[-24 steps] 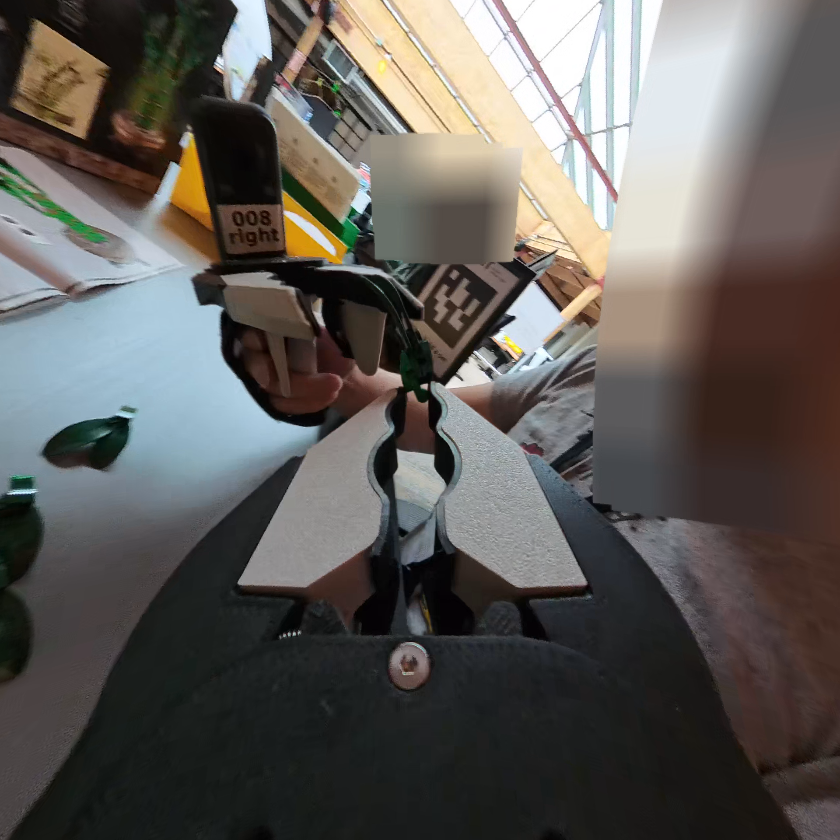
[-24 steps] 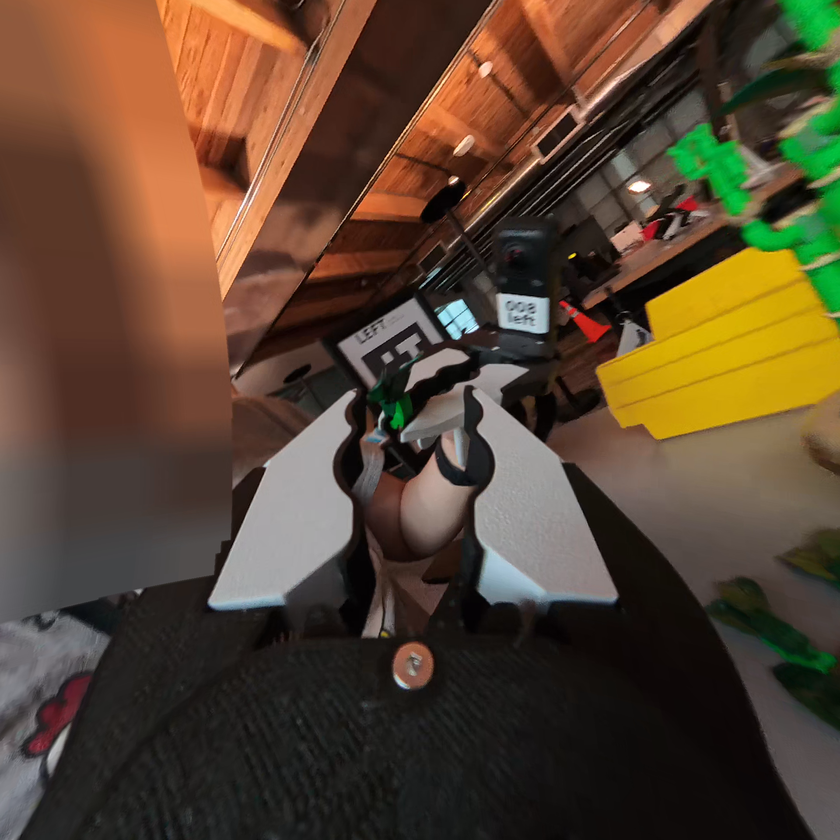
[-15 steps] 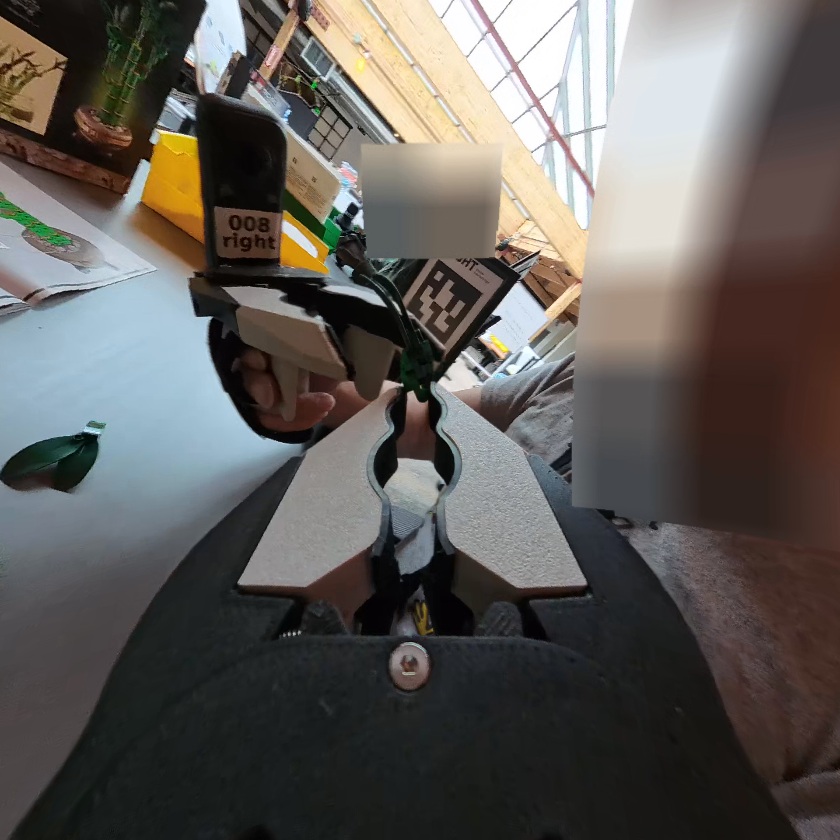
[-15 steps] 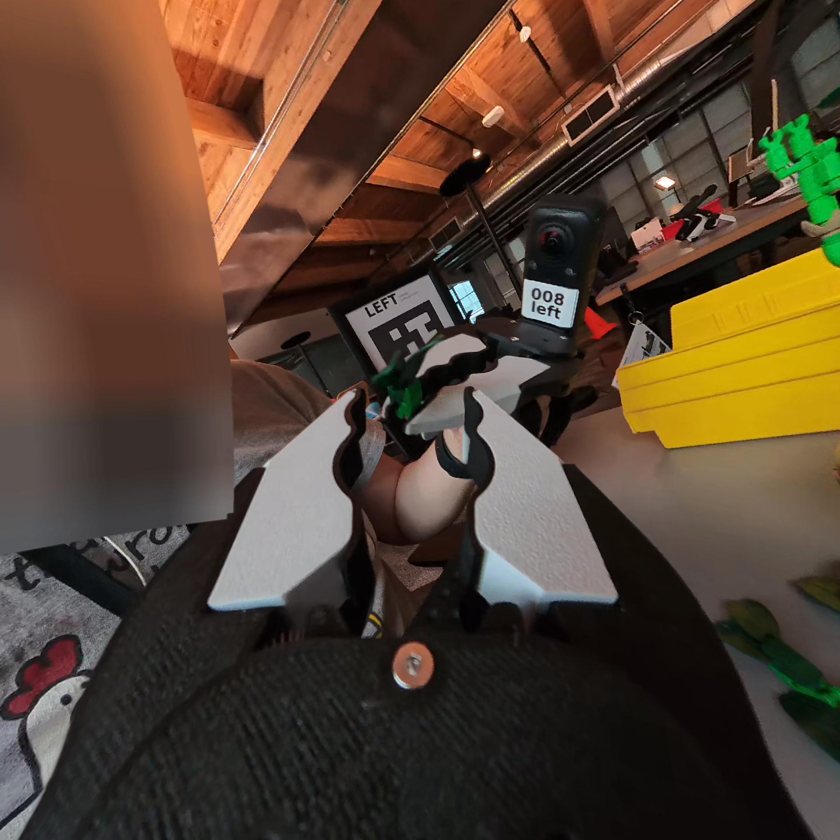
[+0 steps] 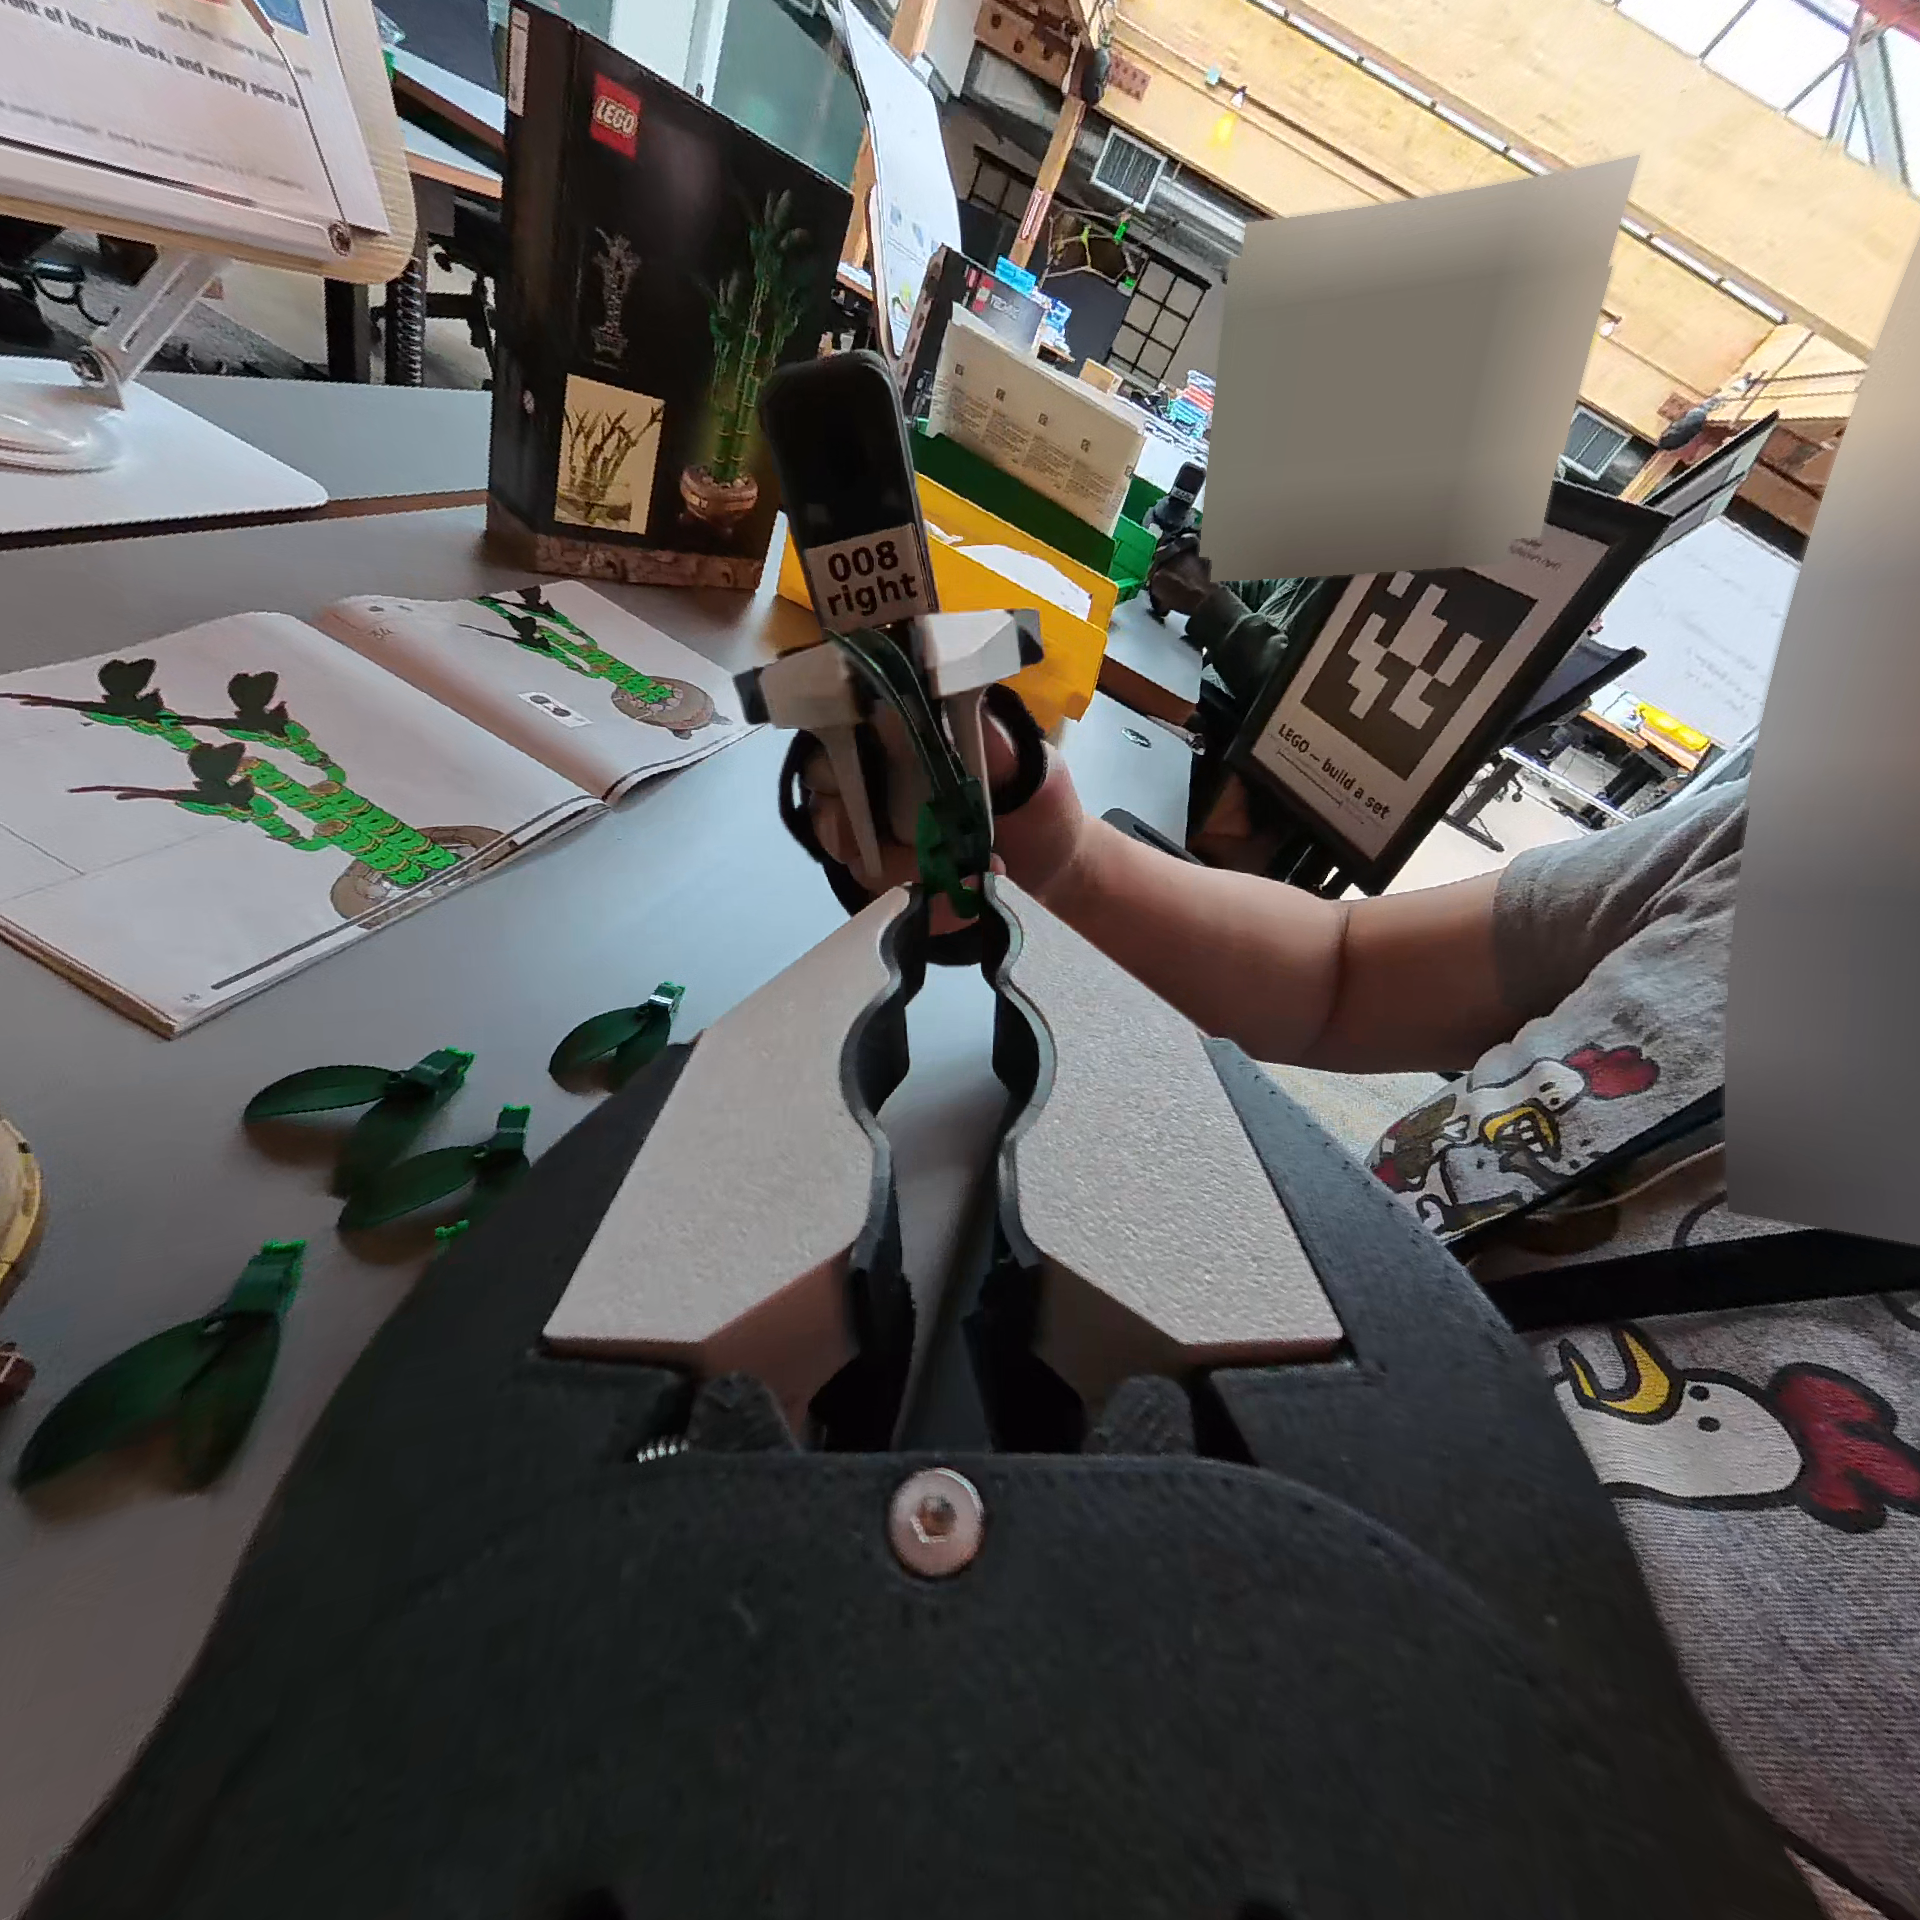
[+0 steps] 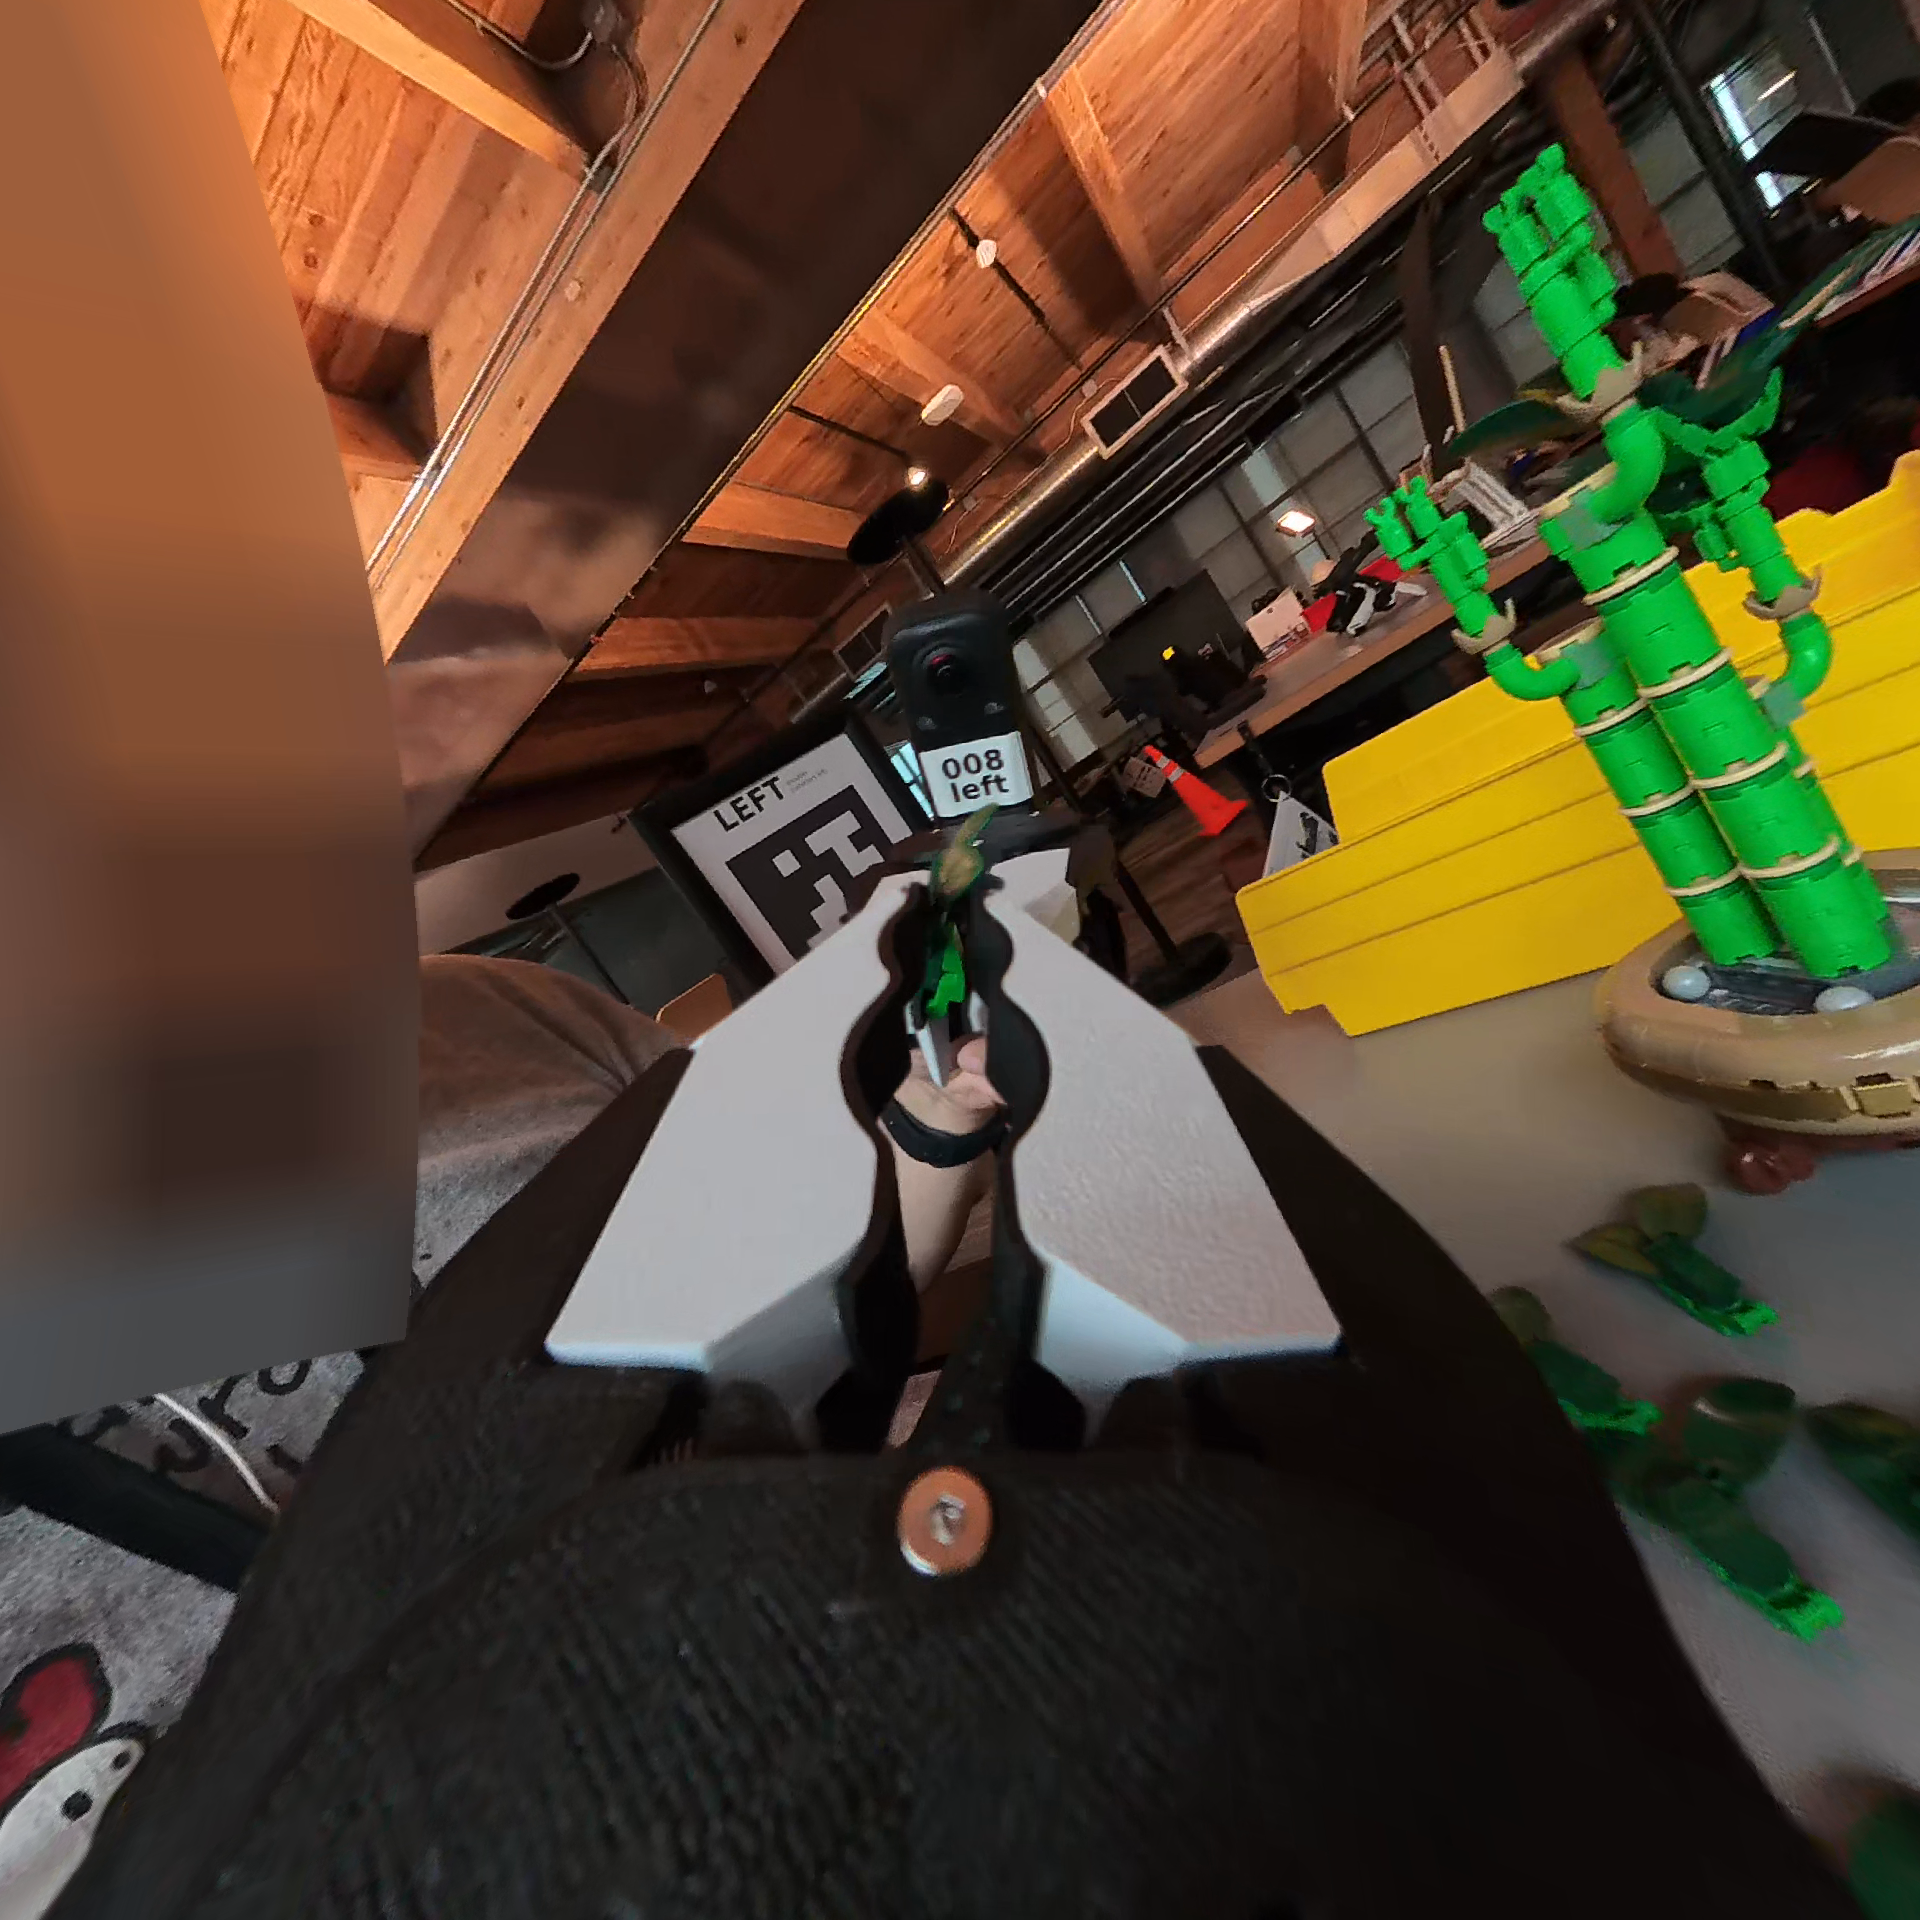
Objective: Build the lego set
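Observation:
A dark green leaf piece with a bright green stem [image 5: 948, 831] hangs in the air between my two grippers, which face each other tip to tip. My left gripper [image 5: 951, 906] is shut on its stem end. My right gripper [image 5: 894, 675], held by a hand, grips the leaf end. In the right wrist view my right gripper [image 6: 951, 899] is shut on the same piece [image 6: 943, 971], with the left gripper just beyond it. The green bamboo model [image 6: 1704, 727] stands in its tan pot [image 6: 1756, 1049] at the right.
Several loose green leaves [image 5: 416, 1143] lie on the grey table, also in the right wrist view [image 6: 1673, 1283]. An open instruction booklet [image 5: 312, 769], the set's box [image 5: 644, 364], yellow bins [image 6: 1455, 894] and a marker sign [image 5: 1392, 686] stand behind. A person's torso is close by. My two grippers' fingertips are within a few centimetres of each other.
Both views have tilted down toward the table. My right gripper's jaws, open before, have closed on the leaf piece. The grippers now line up tip to tip.

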Demonstrator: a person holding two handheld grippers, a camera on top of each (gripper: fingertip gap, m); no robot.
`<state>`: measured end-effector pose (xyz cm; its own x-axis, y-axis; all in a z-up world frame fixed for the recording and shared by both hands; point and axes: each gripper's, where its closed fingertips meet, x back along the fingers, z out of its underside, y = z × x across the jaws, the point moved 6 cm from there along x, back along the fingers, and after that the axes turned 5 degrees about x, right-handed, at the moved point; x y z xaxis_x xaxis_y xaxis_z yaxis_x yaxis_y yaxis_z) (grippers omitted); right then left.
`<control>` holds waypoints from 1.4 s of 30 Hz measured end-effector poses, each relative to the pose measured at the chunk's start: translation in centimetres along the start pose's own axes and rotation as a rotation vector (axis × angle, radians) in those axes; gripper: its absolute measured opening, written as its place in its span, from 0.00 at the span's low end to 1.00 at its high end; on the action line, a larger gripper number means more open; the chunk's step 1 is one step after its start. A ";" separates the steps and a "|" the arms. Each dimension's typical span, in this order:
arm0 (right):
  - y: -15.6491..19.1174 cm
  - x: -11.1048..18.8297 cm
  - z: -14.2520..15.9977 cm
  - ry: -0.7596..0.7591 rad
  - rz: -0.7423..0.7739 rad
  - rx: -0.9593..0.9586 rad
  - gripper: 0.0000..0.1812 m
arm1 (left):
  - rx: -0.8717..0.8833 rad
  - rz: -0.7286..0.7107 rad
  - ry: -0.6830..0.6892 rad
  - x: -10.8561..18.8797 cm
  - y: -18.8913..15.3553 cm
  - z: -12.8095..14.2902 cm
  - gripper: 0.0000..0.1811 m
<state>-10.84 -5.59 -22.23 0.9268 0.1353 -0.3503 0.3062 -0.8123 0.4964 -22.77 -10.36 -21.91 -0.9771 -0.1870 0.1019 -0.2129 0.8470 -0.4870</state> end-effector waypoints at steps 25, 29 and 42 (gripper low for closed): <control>-1.2 -4.7 1.2 0.151 0.488 0.147 0.11 | -0.486 -0.710 -0.046 1.2 1.7 -0.6 0.04; -1.5 -5.1 1.4 0.151 0.518 0.164 0.04 | -0.584 -0.802 -0.007 1.3 1.8 -0.4 0.04; -3.3 0.6 -1.1 0.000 0.620 0.260 0.04 | -0.236 -0.705 -0.101 6.7 10.3 -1.6 0.61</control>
<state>-11.08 -2.22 -23.24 0.9144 -0.4000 -0.0619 -0.3450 -0.8502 0.3978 -31.53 -2.10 -24.81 -0.6061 -0.7598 0.2352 -0.7946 0.5919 -0.1352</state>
